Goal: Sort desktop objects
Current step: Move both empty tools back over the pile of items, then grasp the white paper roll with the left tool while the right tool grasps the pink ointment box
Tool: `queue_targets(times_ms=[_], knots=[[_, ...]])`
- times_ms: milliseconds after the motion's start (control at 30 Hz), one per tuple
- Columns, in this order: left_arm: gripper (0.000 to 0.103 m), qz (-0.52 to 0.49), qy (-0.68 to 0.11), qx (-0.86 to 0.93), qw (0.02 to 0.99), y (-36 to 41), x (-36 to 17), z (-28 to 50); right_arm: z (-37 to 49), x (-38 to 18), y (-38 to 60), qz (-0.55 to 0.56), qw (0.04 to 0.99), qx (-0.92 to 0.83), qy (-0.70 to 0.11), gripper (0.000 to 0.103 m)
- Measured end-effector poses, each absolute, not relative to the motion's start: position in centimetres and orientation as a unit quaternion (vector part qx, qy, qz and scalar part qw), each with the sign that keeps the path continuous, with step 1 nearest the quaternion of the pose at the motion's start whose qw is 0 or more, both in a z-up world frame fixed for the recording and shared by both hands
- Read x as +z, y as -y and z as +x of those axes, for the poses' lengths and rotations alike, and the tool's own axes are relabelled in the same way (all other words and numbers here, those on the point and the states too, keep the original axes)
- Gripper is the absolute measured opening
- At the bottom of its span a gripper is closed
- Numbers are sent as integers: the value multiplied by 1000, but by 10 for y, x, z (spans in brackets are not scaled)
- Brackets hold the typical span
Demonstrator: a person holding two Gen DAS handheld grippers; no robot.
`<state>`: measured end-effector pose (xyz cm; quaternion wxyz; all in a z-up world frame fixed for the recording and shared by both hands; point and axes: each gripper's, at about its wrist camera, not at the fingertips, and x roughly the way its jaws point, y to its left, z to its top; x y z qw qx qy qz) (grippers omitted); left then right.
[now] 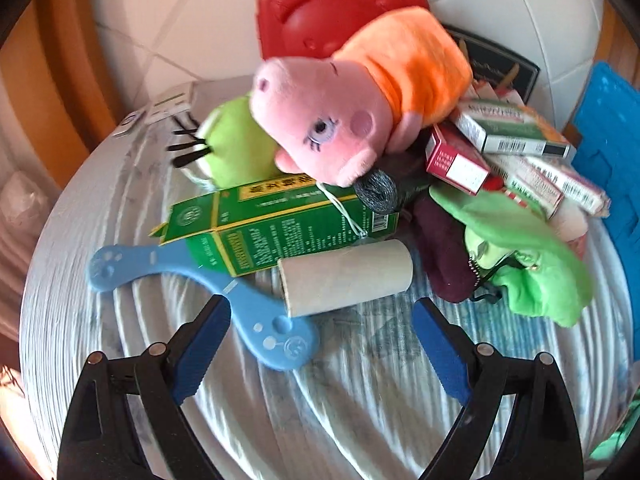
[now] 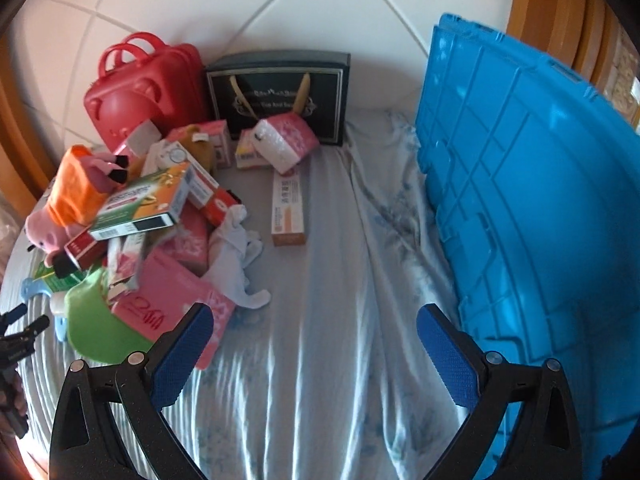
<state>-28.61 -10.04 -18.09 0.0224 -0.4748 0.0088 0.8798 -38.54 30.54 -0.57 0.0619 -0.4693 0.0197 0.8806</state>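
Observation:
A pile of objects lies on a pale blue sheet (image 1: 360, 380). In the left wrist view a pink pig plush in orange (image 1: 352, 112) rests on a green box (image 1: 280, 228), beside a cardboard tube (image 1: 346, 276) and a blue plastic hanger-like piece (image 1: 208, 292). My left gripper (image 1: 320, 324) stands open just in front of the tube, nothing between its fingers. In the right wrist view my right gripper (image 2: 314, 328) is open over bare sheet (image 2: 320, 360), between a pink packet (image 2: 172, 304) and a blue crate (image 2: 540, 220).
A red plastic case (image 2: 140, 88) and a black gift bag (image 2: 280, 92) stand against the white padded headboard (image 2: 240, 12). Small medicine boxes (image 1: 512, 128), green cloth (image 1: 528, 264) and a white sock (image 2: 240, 260) lie in the pile. Part of the left gripper shows at the left edge (image 2: 16, 340).

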Motion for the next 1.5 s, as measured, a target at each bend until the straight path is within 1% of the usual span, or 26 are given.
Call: queue_targets(times_ms=[233,367,433,467,500,533,567,600,633,700,767,900,1033,1100,1167,1200,1233,1267,1300,1333,1367,1400,1500], knots=[[93,-506,-46,858,76,85,-215,-330,-429,-40,-308,-511,68,856,-24,103],[94,-535,2,840,92,87,-229,-336,-444,-56,-302,-528,59,847,-26,103],[85,-566,6,820,82,84,-243,-330,-447,-63,-299,-534,53,843,-28,103],[81,-564,-14,823,64,80,-248,-322,-447,-65,-298,-536,49,842,-31,103],[76,-555,-33,830,52,76,-248,-315,-447,-68,-296,-540,43,840,-35,103],[73,-552,-49,831,44,72,-247,-309,-447,-71,-295,-542,39,839,-36,103],[67,-548,-53,833,45,67,-243,-302,-446,-73,-293,-544,35,838,-35,103],[65,-550,-40,832,55,65,-239,-298,-444,-74,-291,-545,31,837,-34,103],[65,-555,-15,829,73,62,-232,-293,-442,-75,-288,-547,27,836,-34,103],[65,-553,6,828,98,56,-222,-285,-439,-74,-282,-548,17,835,-36,103],[65,-544,-3,832,107,47,-212,-279,-439,-72,-275,-546,5,837,-36,103],[65,-516,-54,853,61,44,-201,-286,-446,-55,-247,-533,-36,845,-25,103],[65,-539,-28,839,71,53,-208,-306,-457,-35,-210,-510,-95,855,-17,103],[67,-540,-22,838,79,53,-208,-307,-464,-33,-193,-508,-117,853,-16,103],[68,-541,-21,837,84,54,-209,-303,-471,-37,-179,-512,-128,849,-13,103],[67,-542,-21,836,85,55,-210,-300,-474,-39,-174,-513,-132,848,-11,101],[66,-543,-24,835,84,54,-211,-295,-477,-45,-168,-517,-131,846,-2,95],[60,-545,-31,834,78,54,-214,-289,-479,-51,-165,-524,-131,841,5,69],[52,-551,-35,831,74,55,-217,-284,-480,-58,-163,-533,-134,835,8,36],[47,-559,-34,826,68,57,-220,-277,-478,-66,-164,-545,-143,826,-1,29],[31,-570,-24,818,66,61,-224,-270,-476,-71,-165,-552,-143,821,-2,29],[29,-580,-12,812,63,65,-227,-262,-472,-75,-168,-554,-143,820,-2,29],[29,-595,15,801,68,72,-227,-232,-460,-80,-181,-561,-133,817,-11,29]])
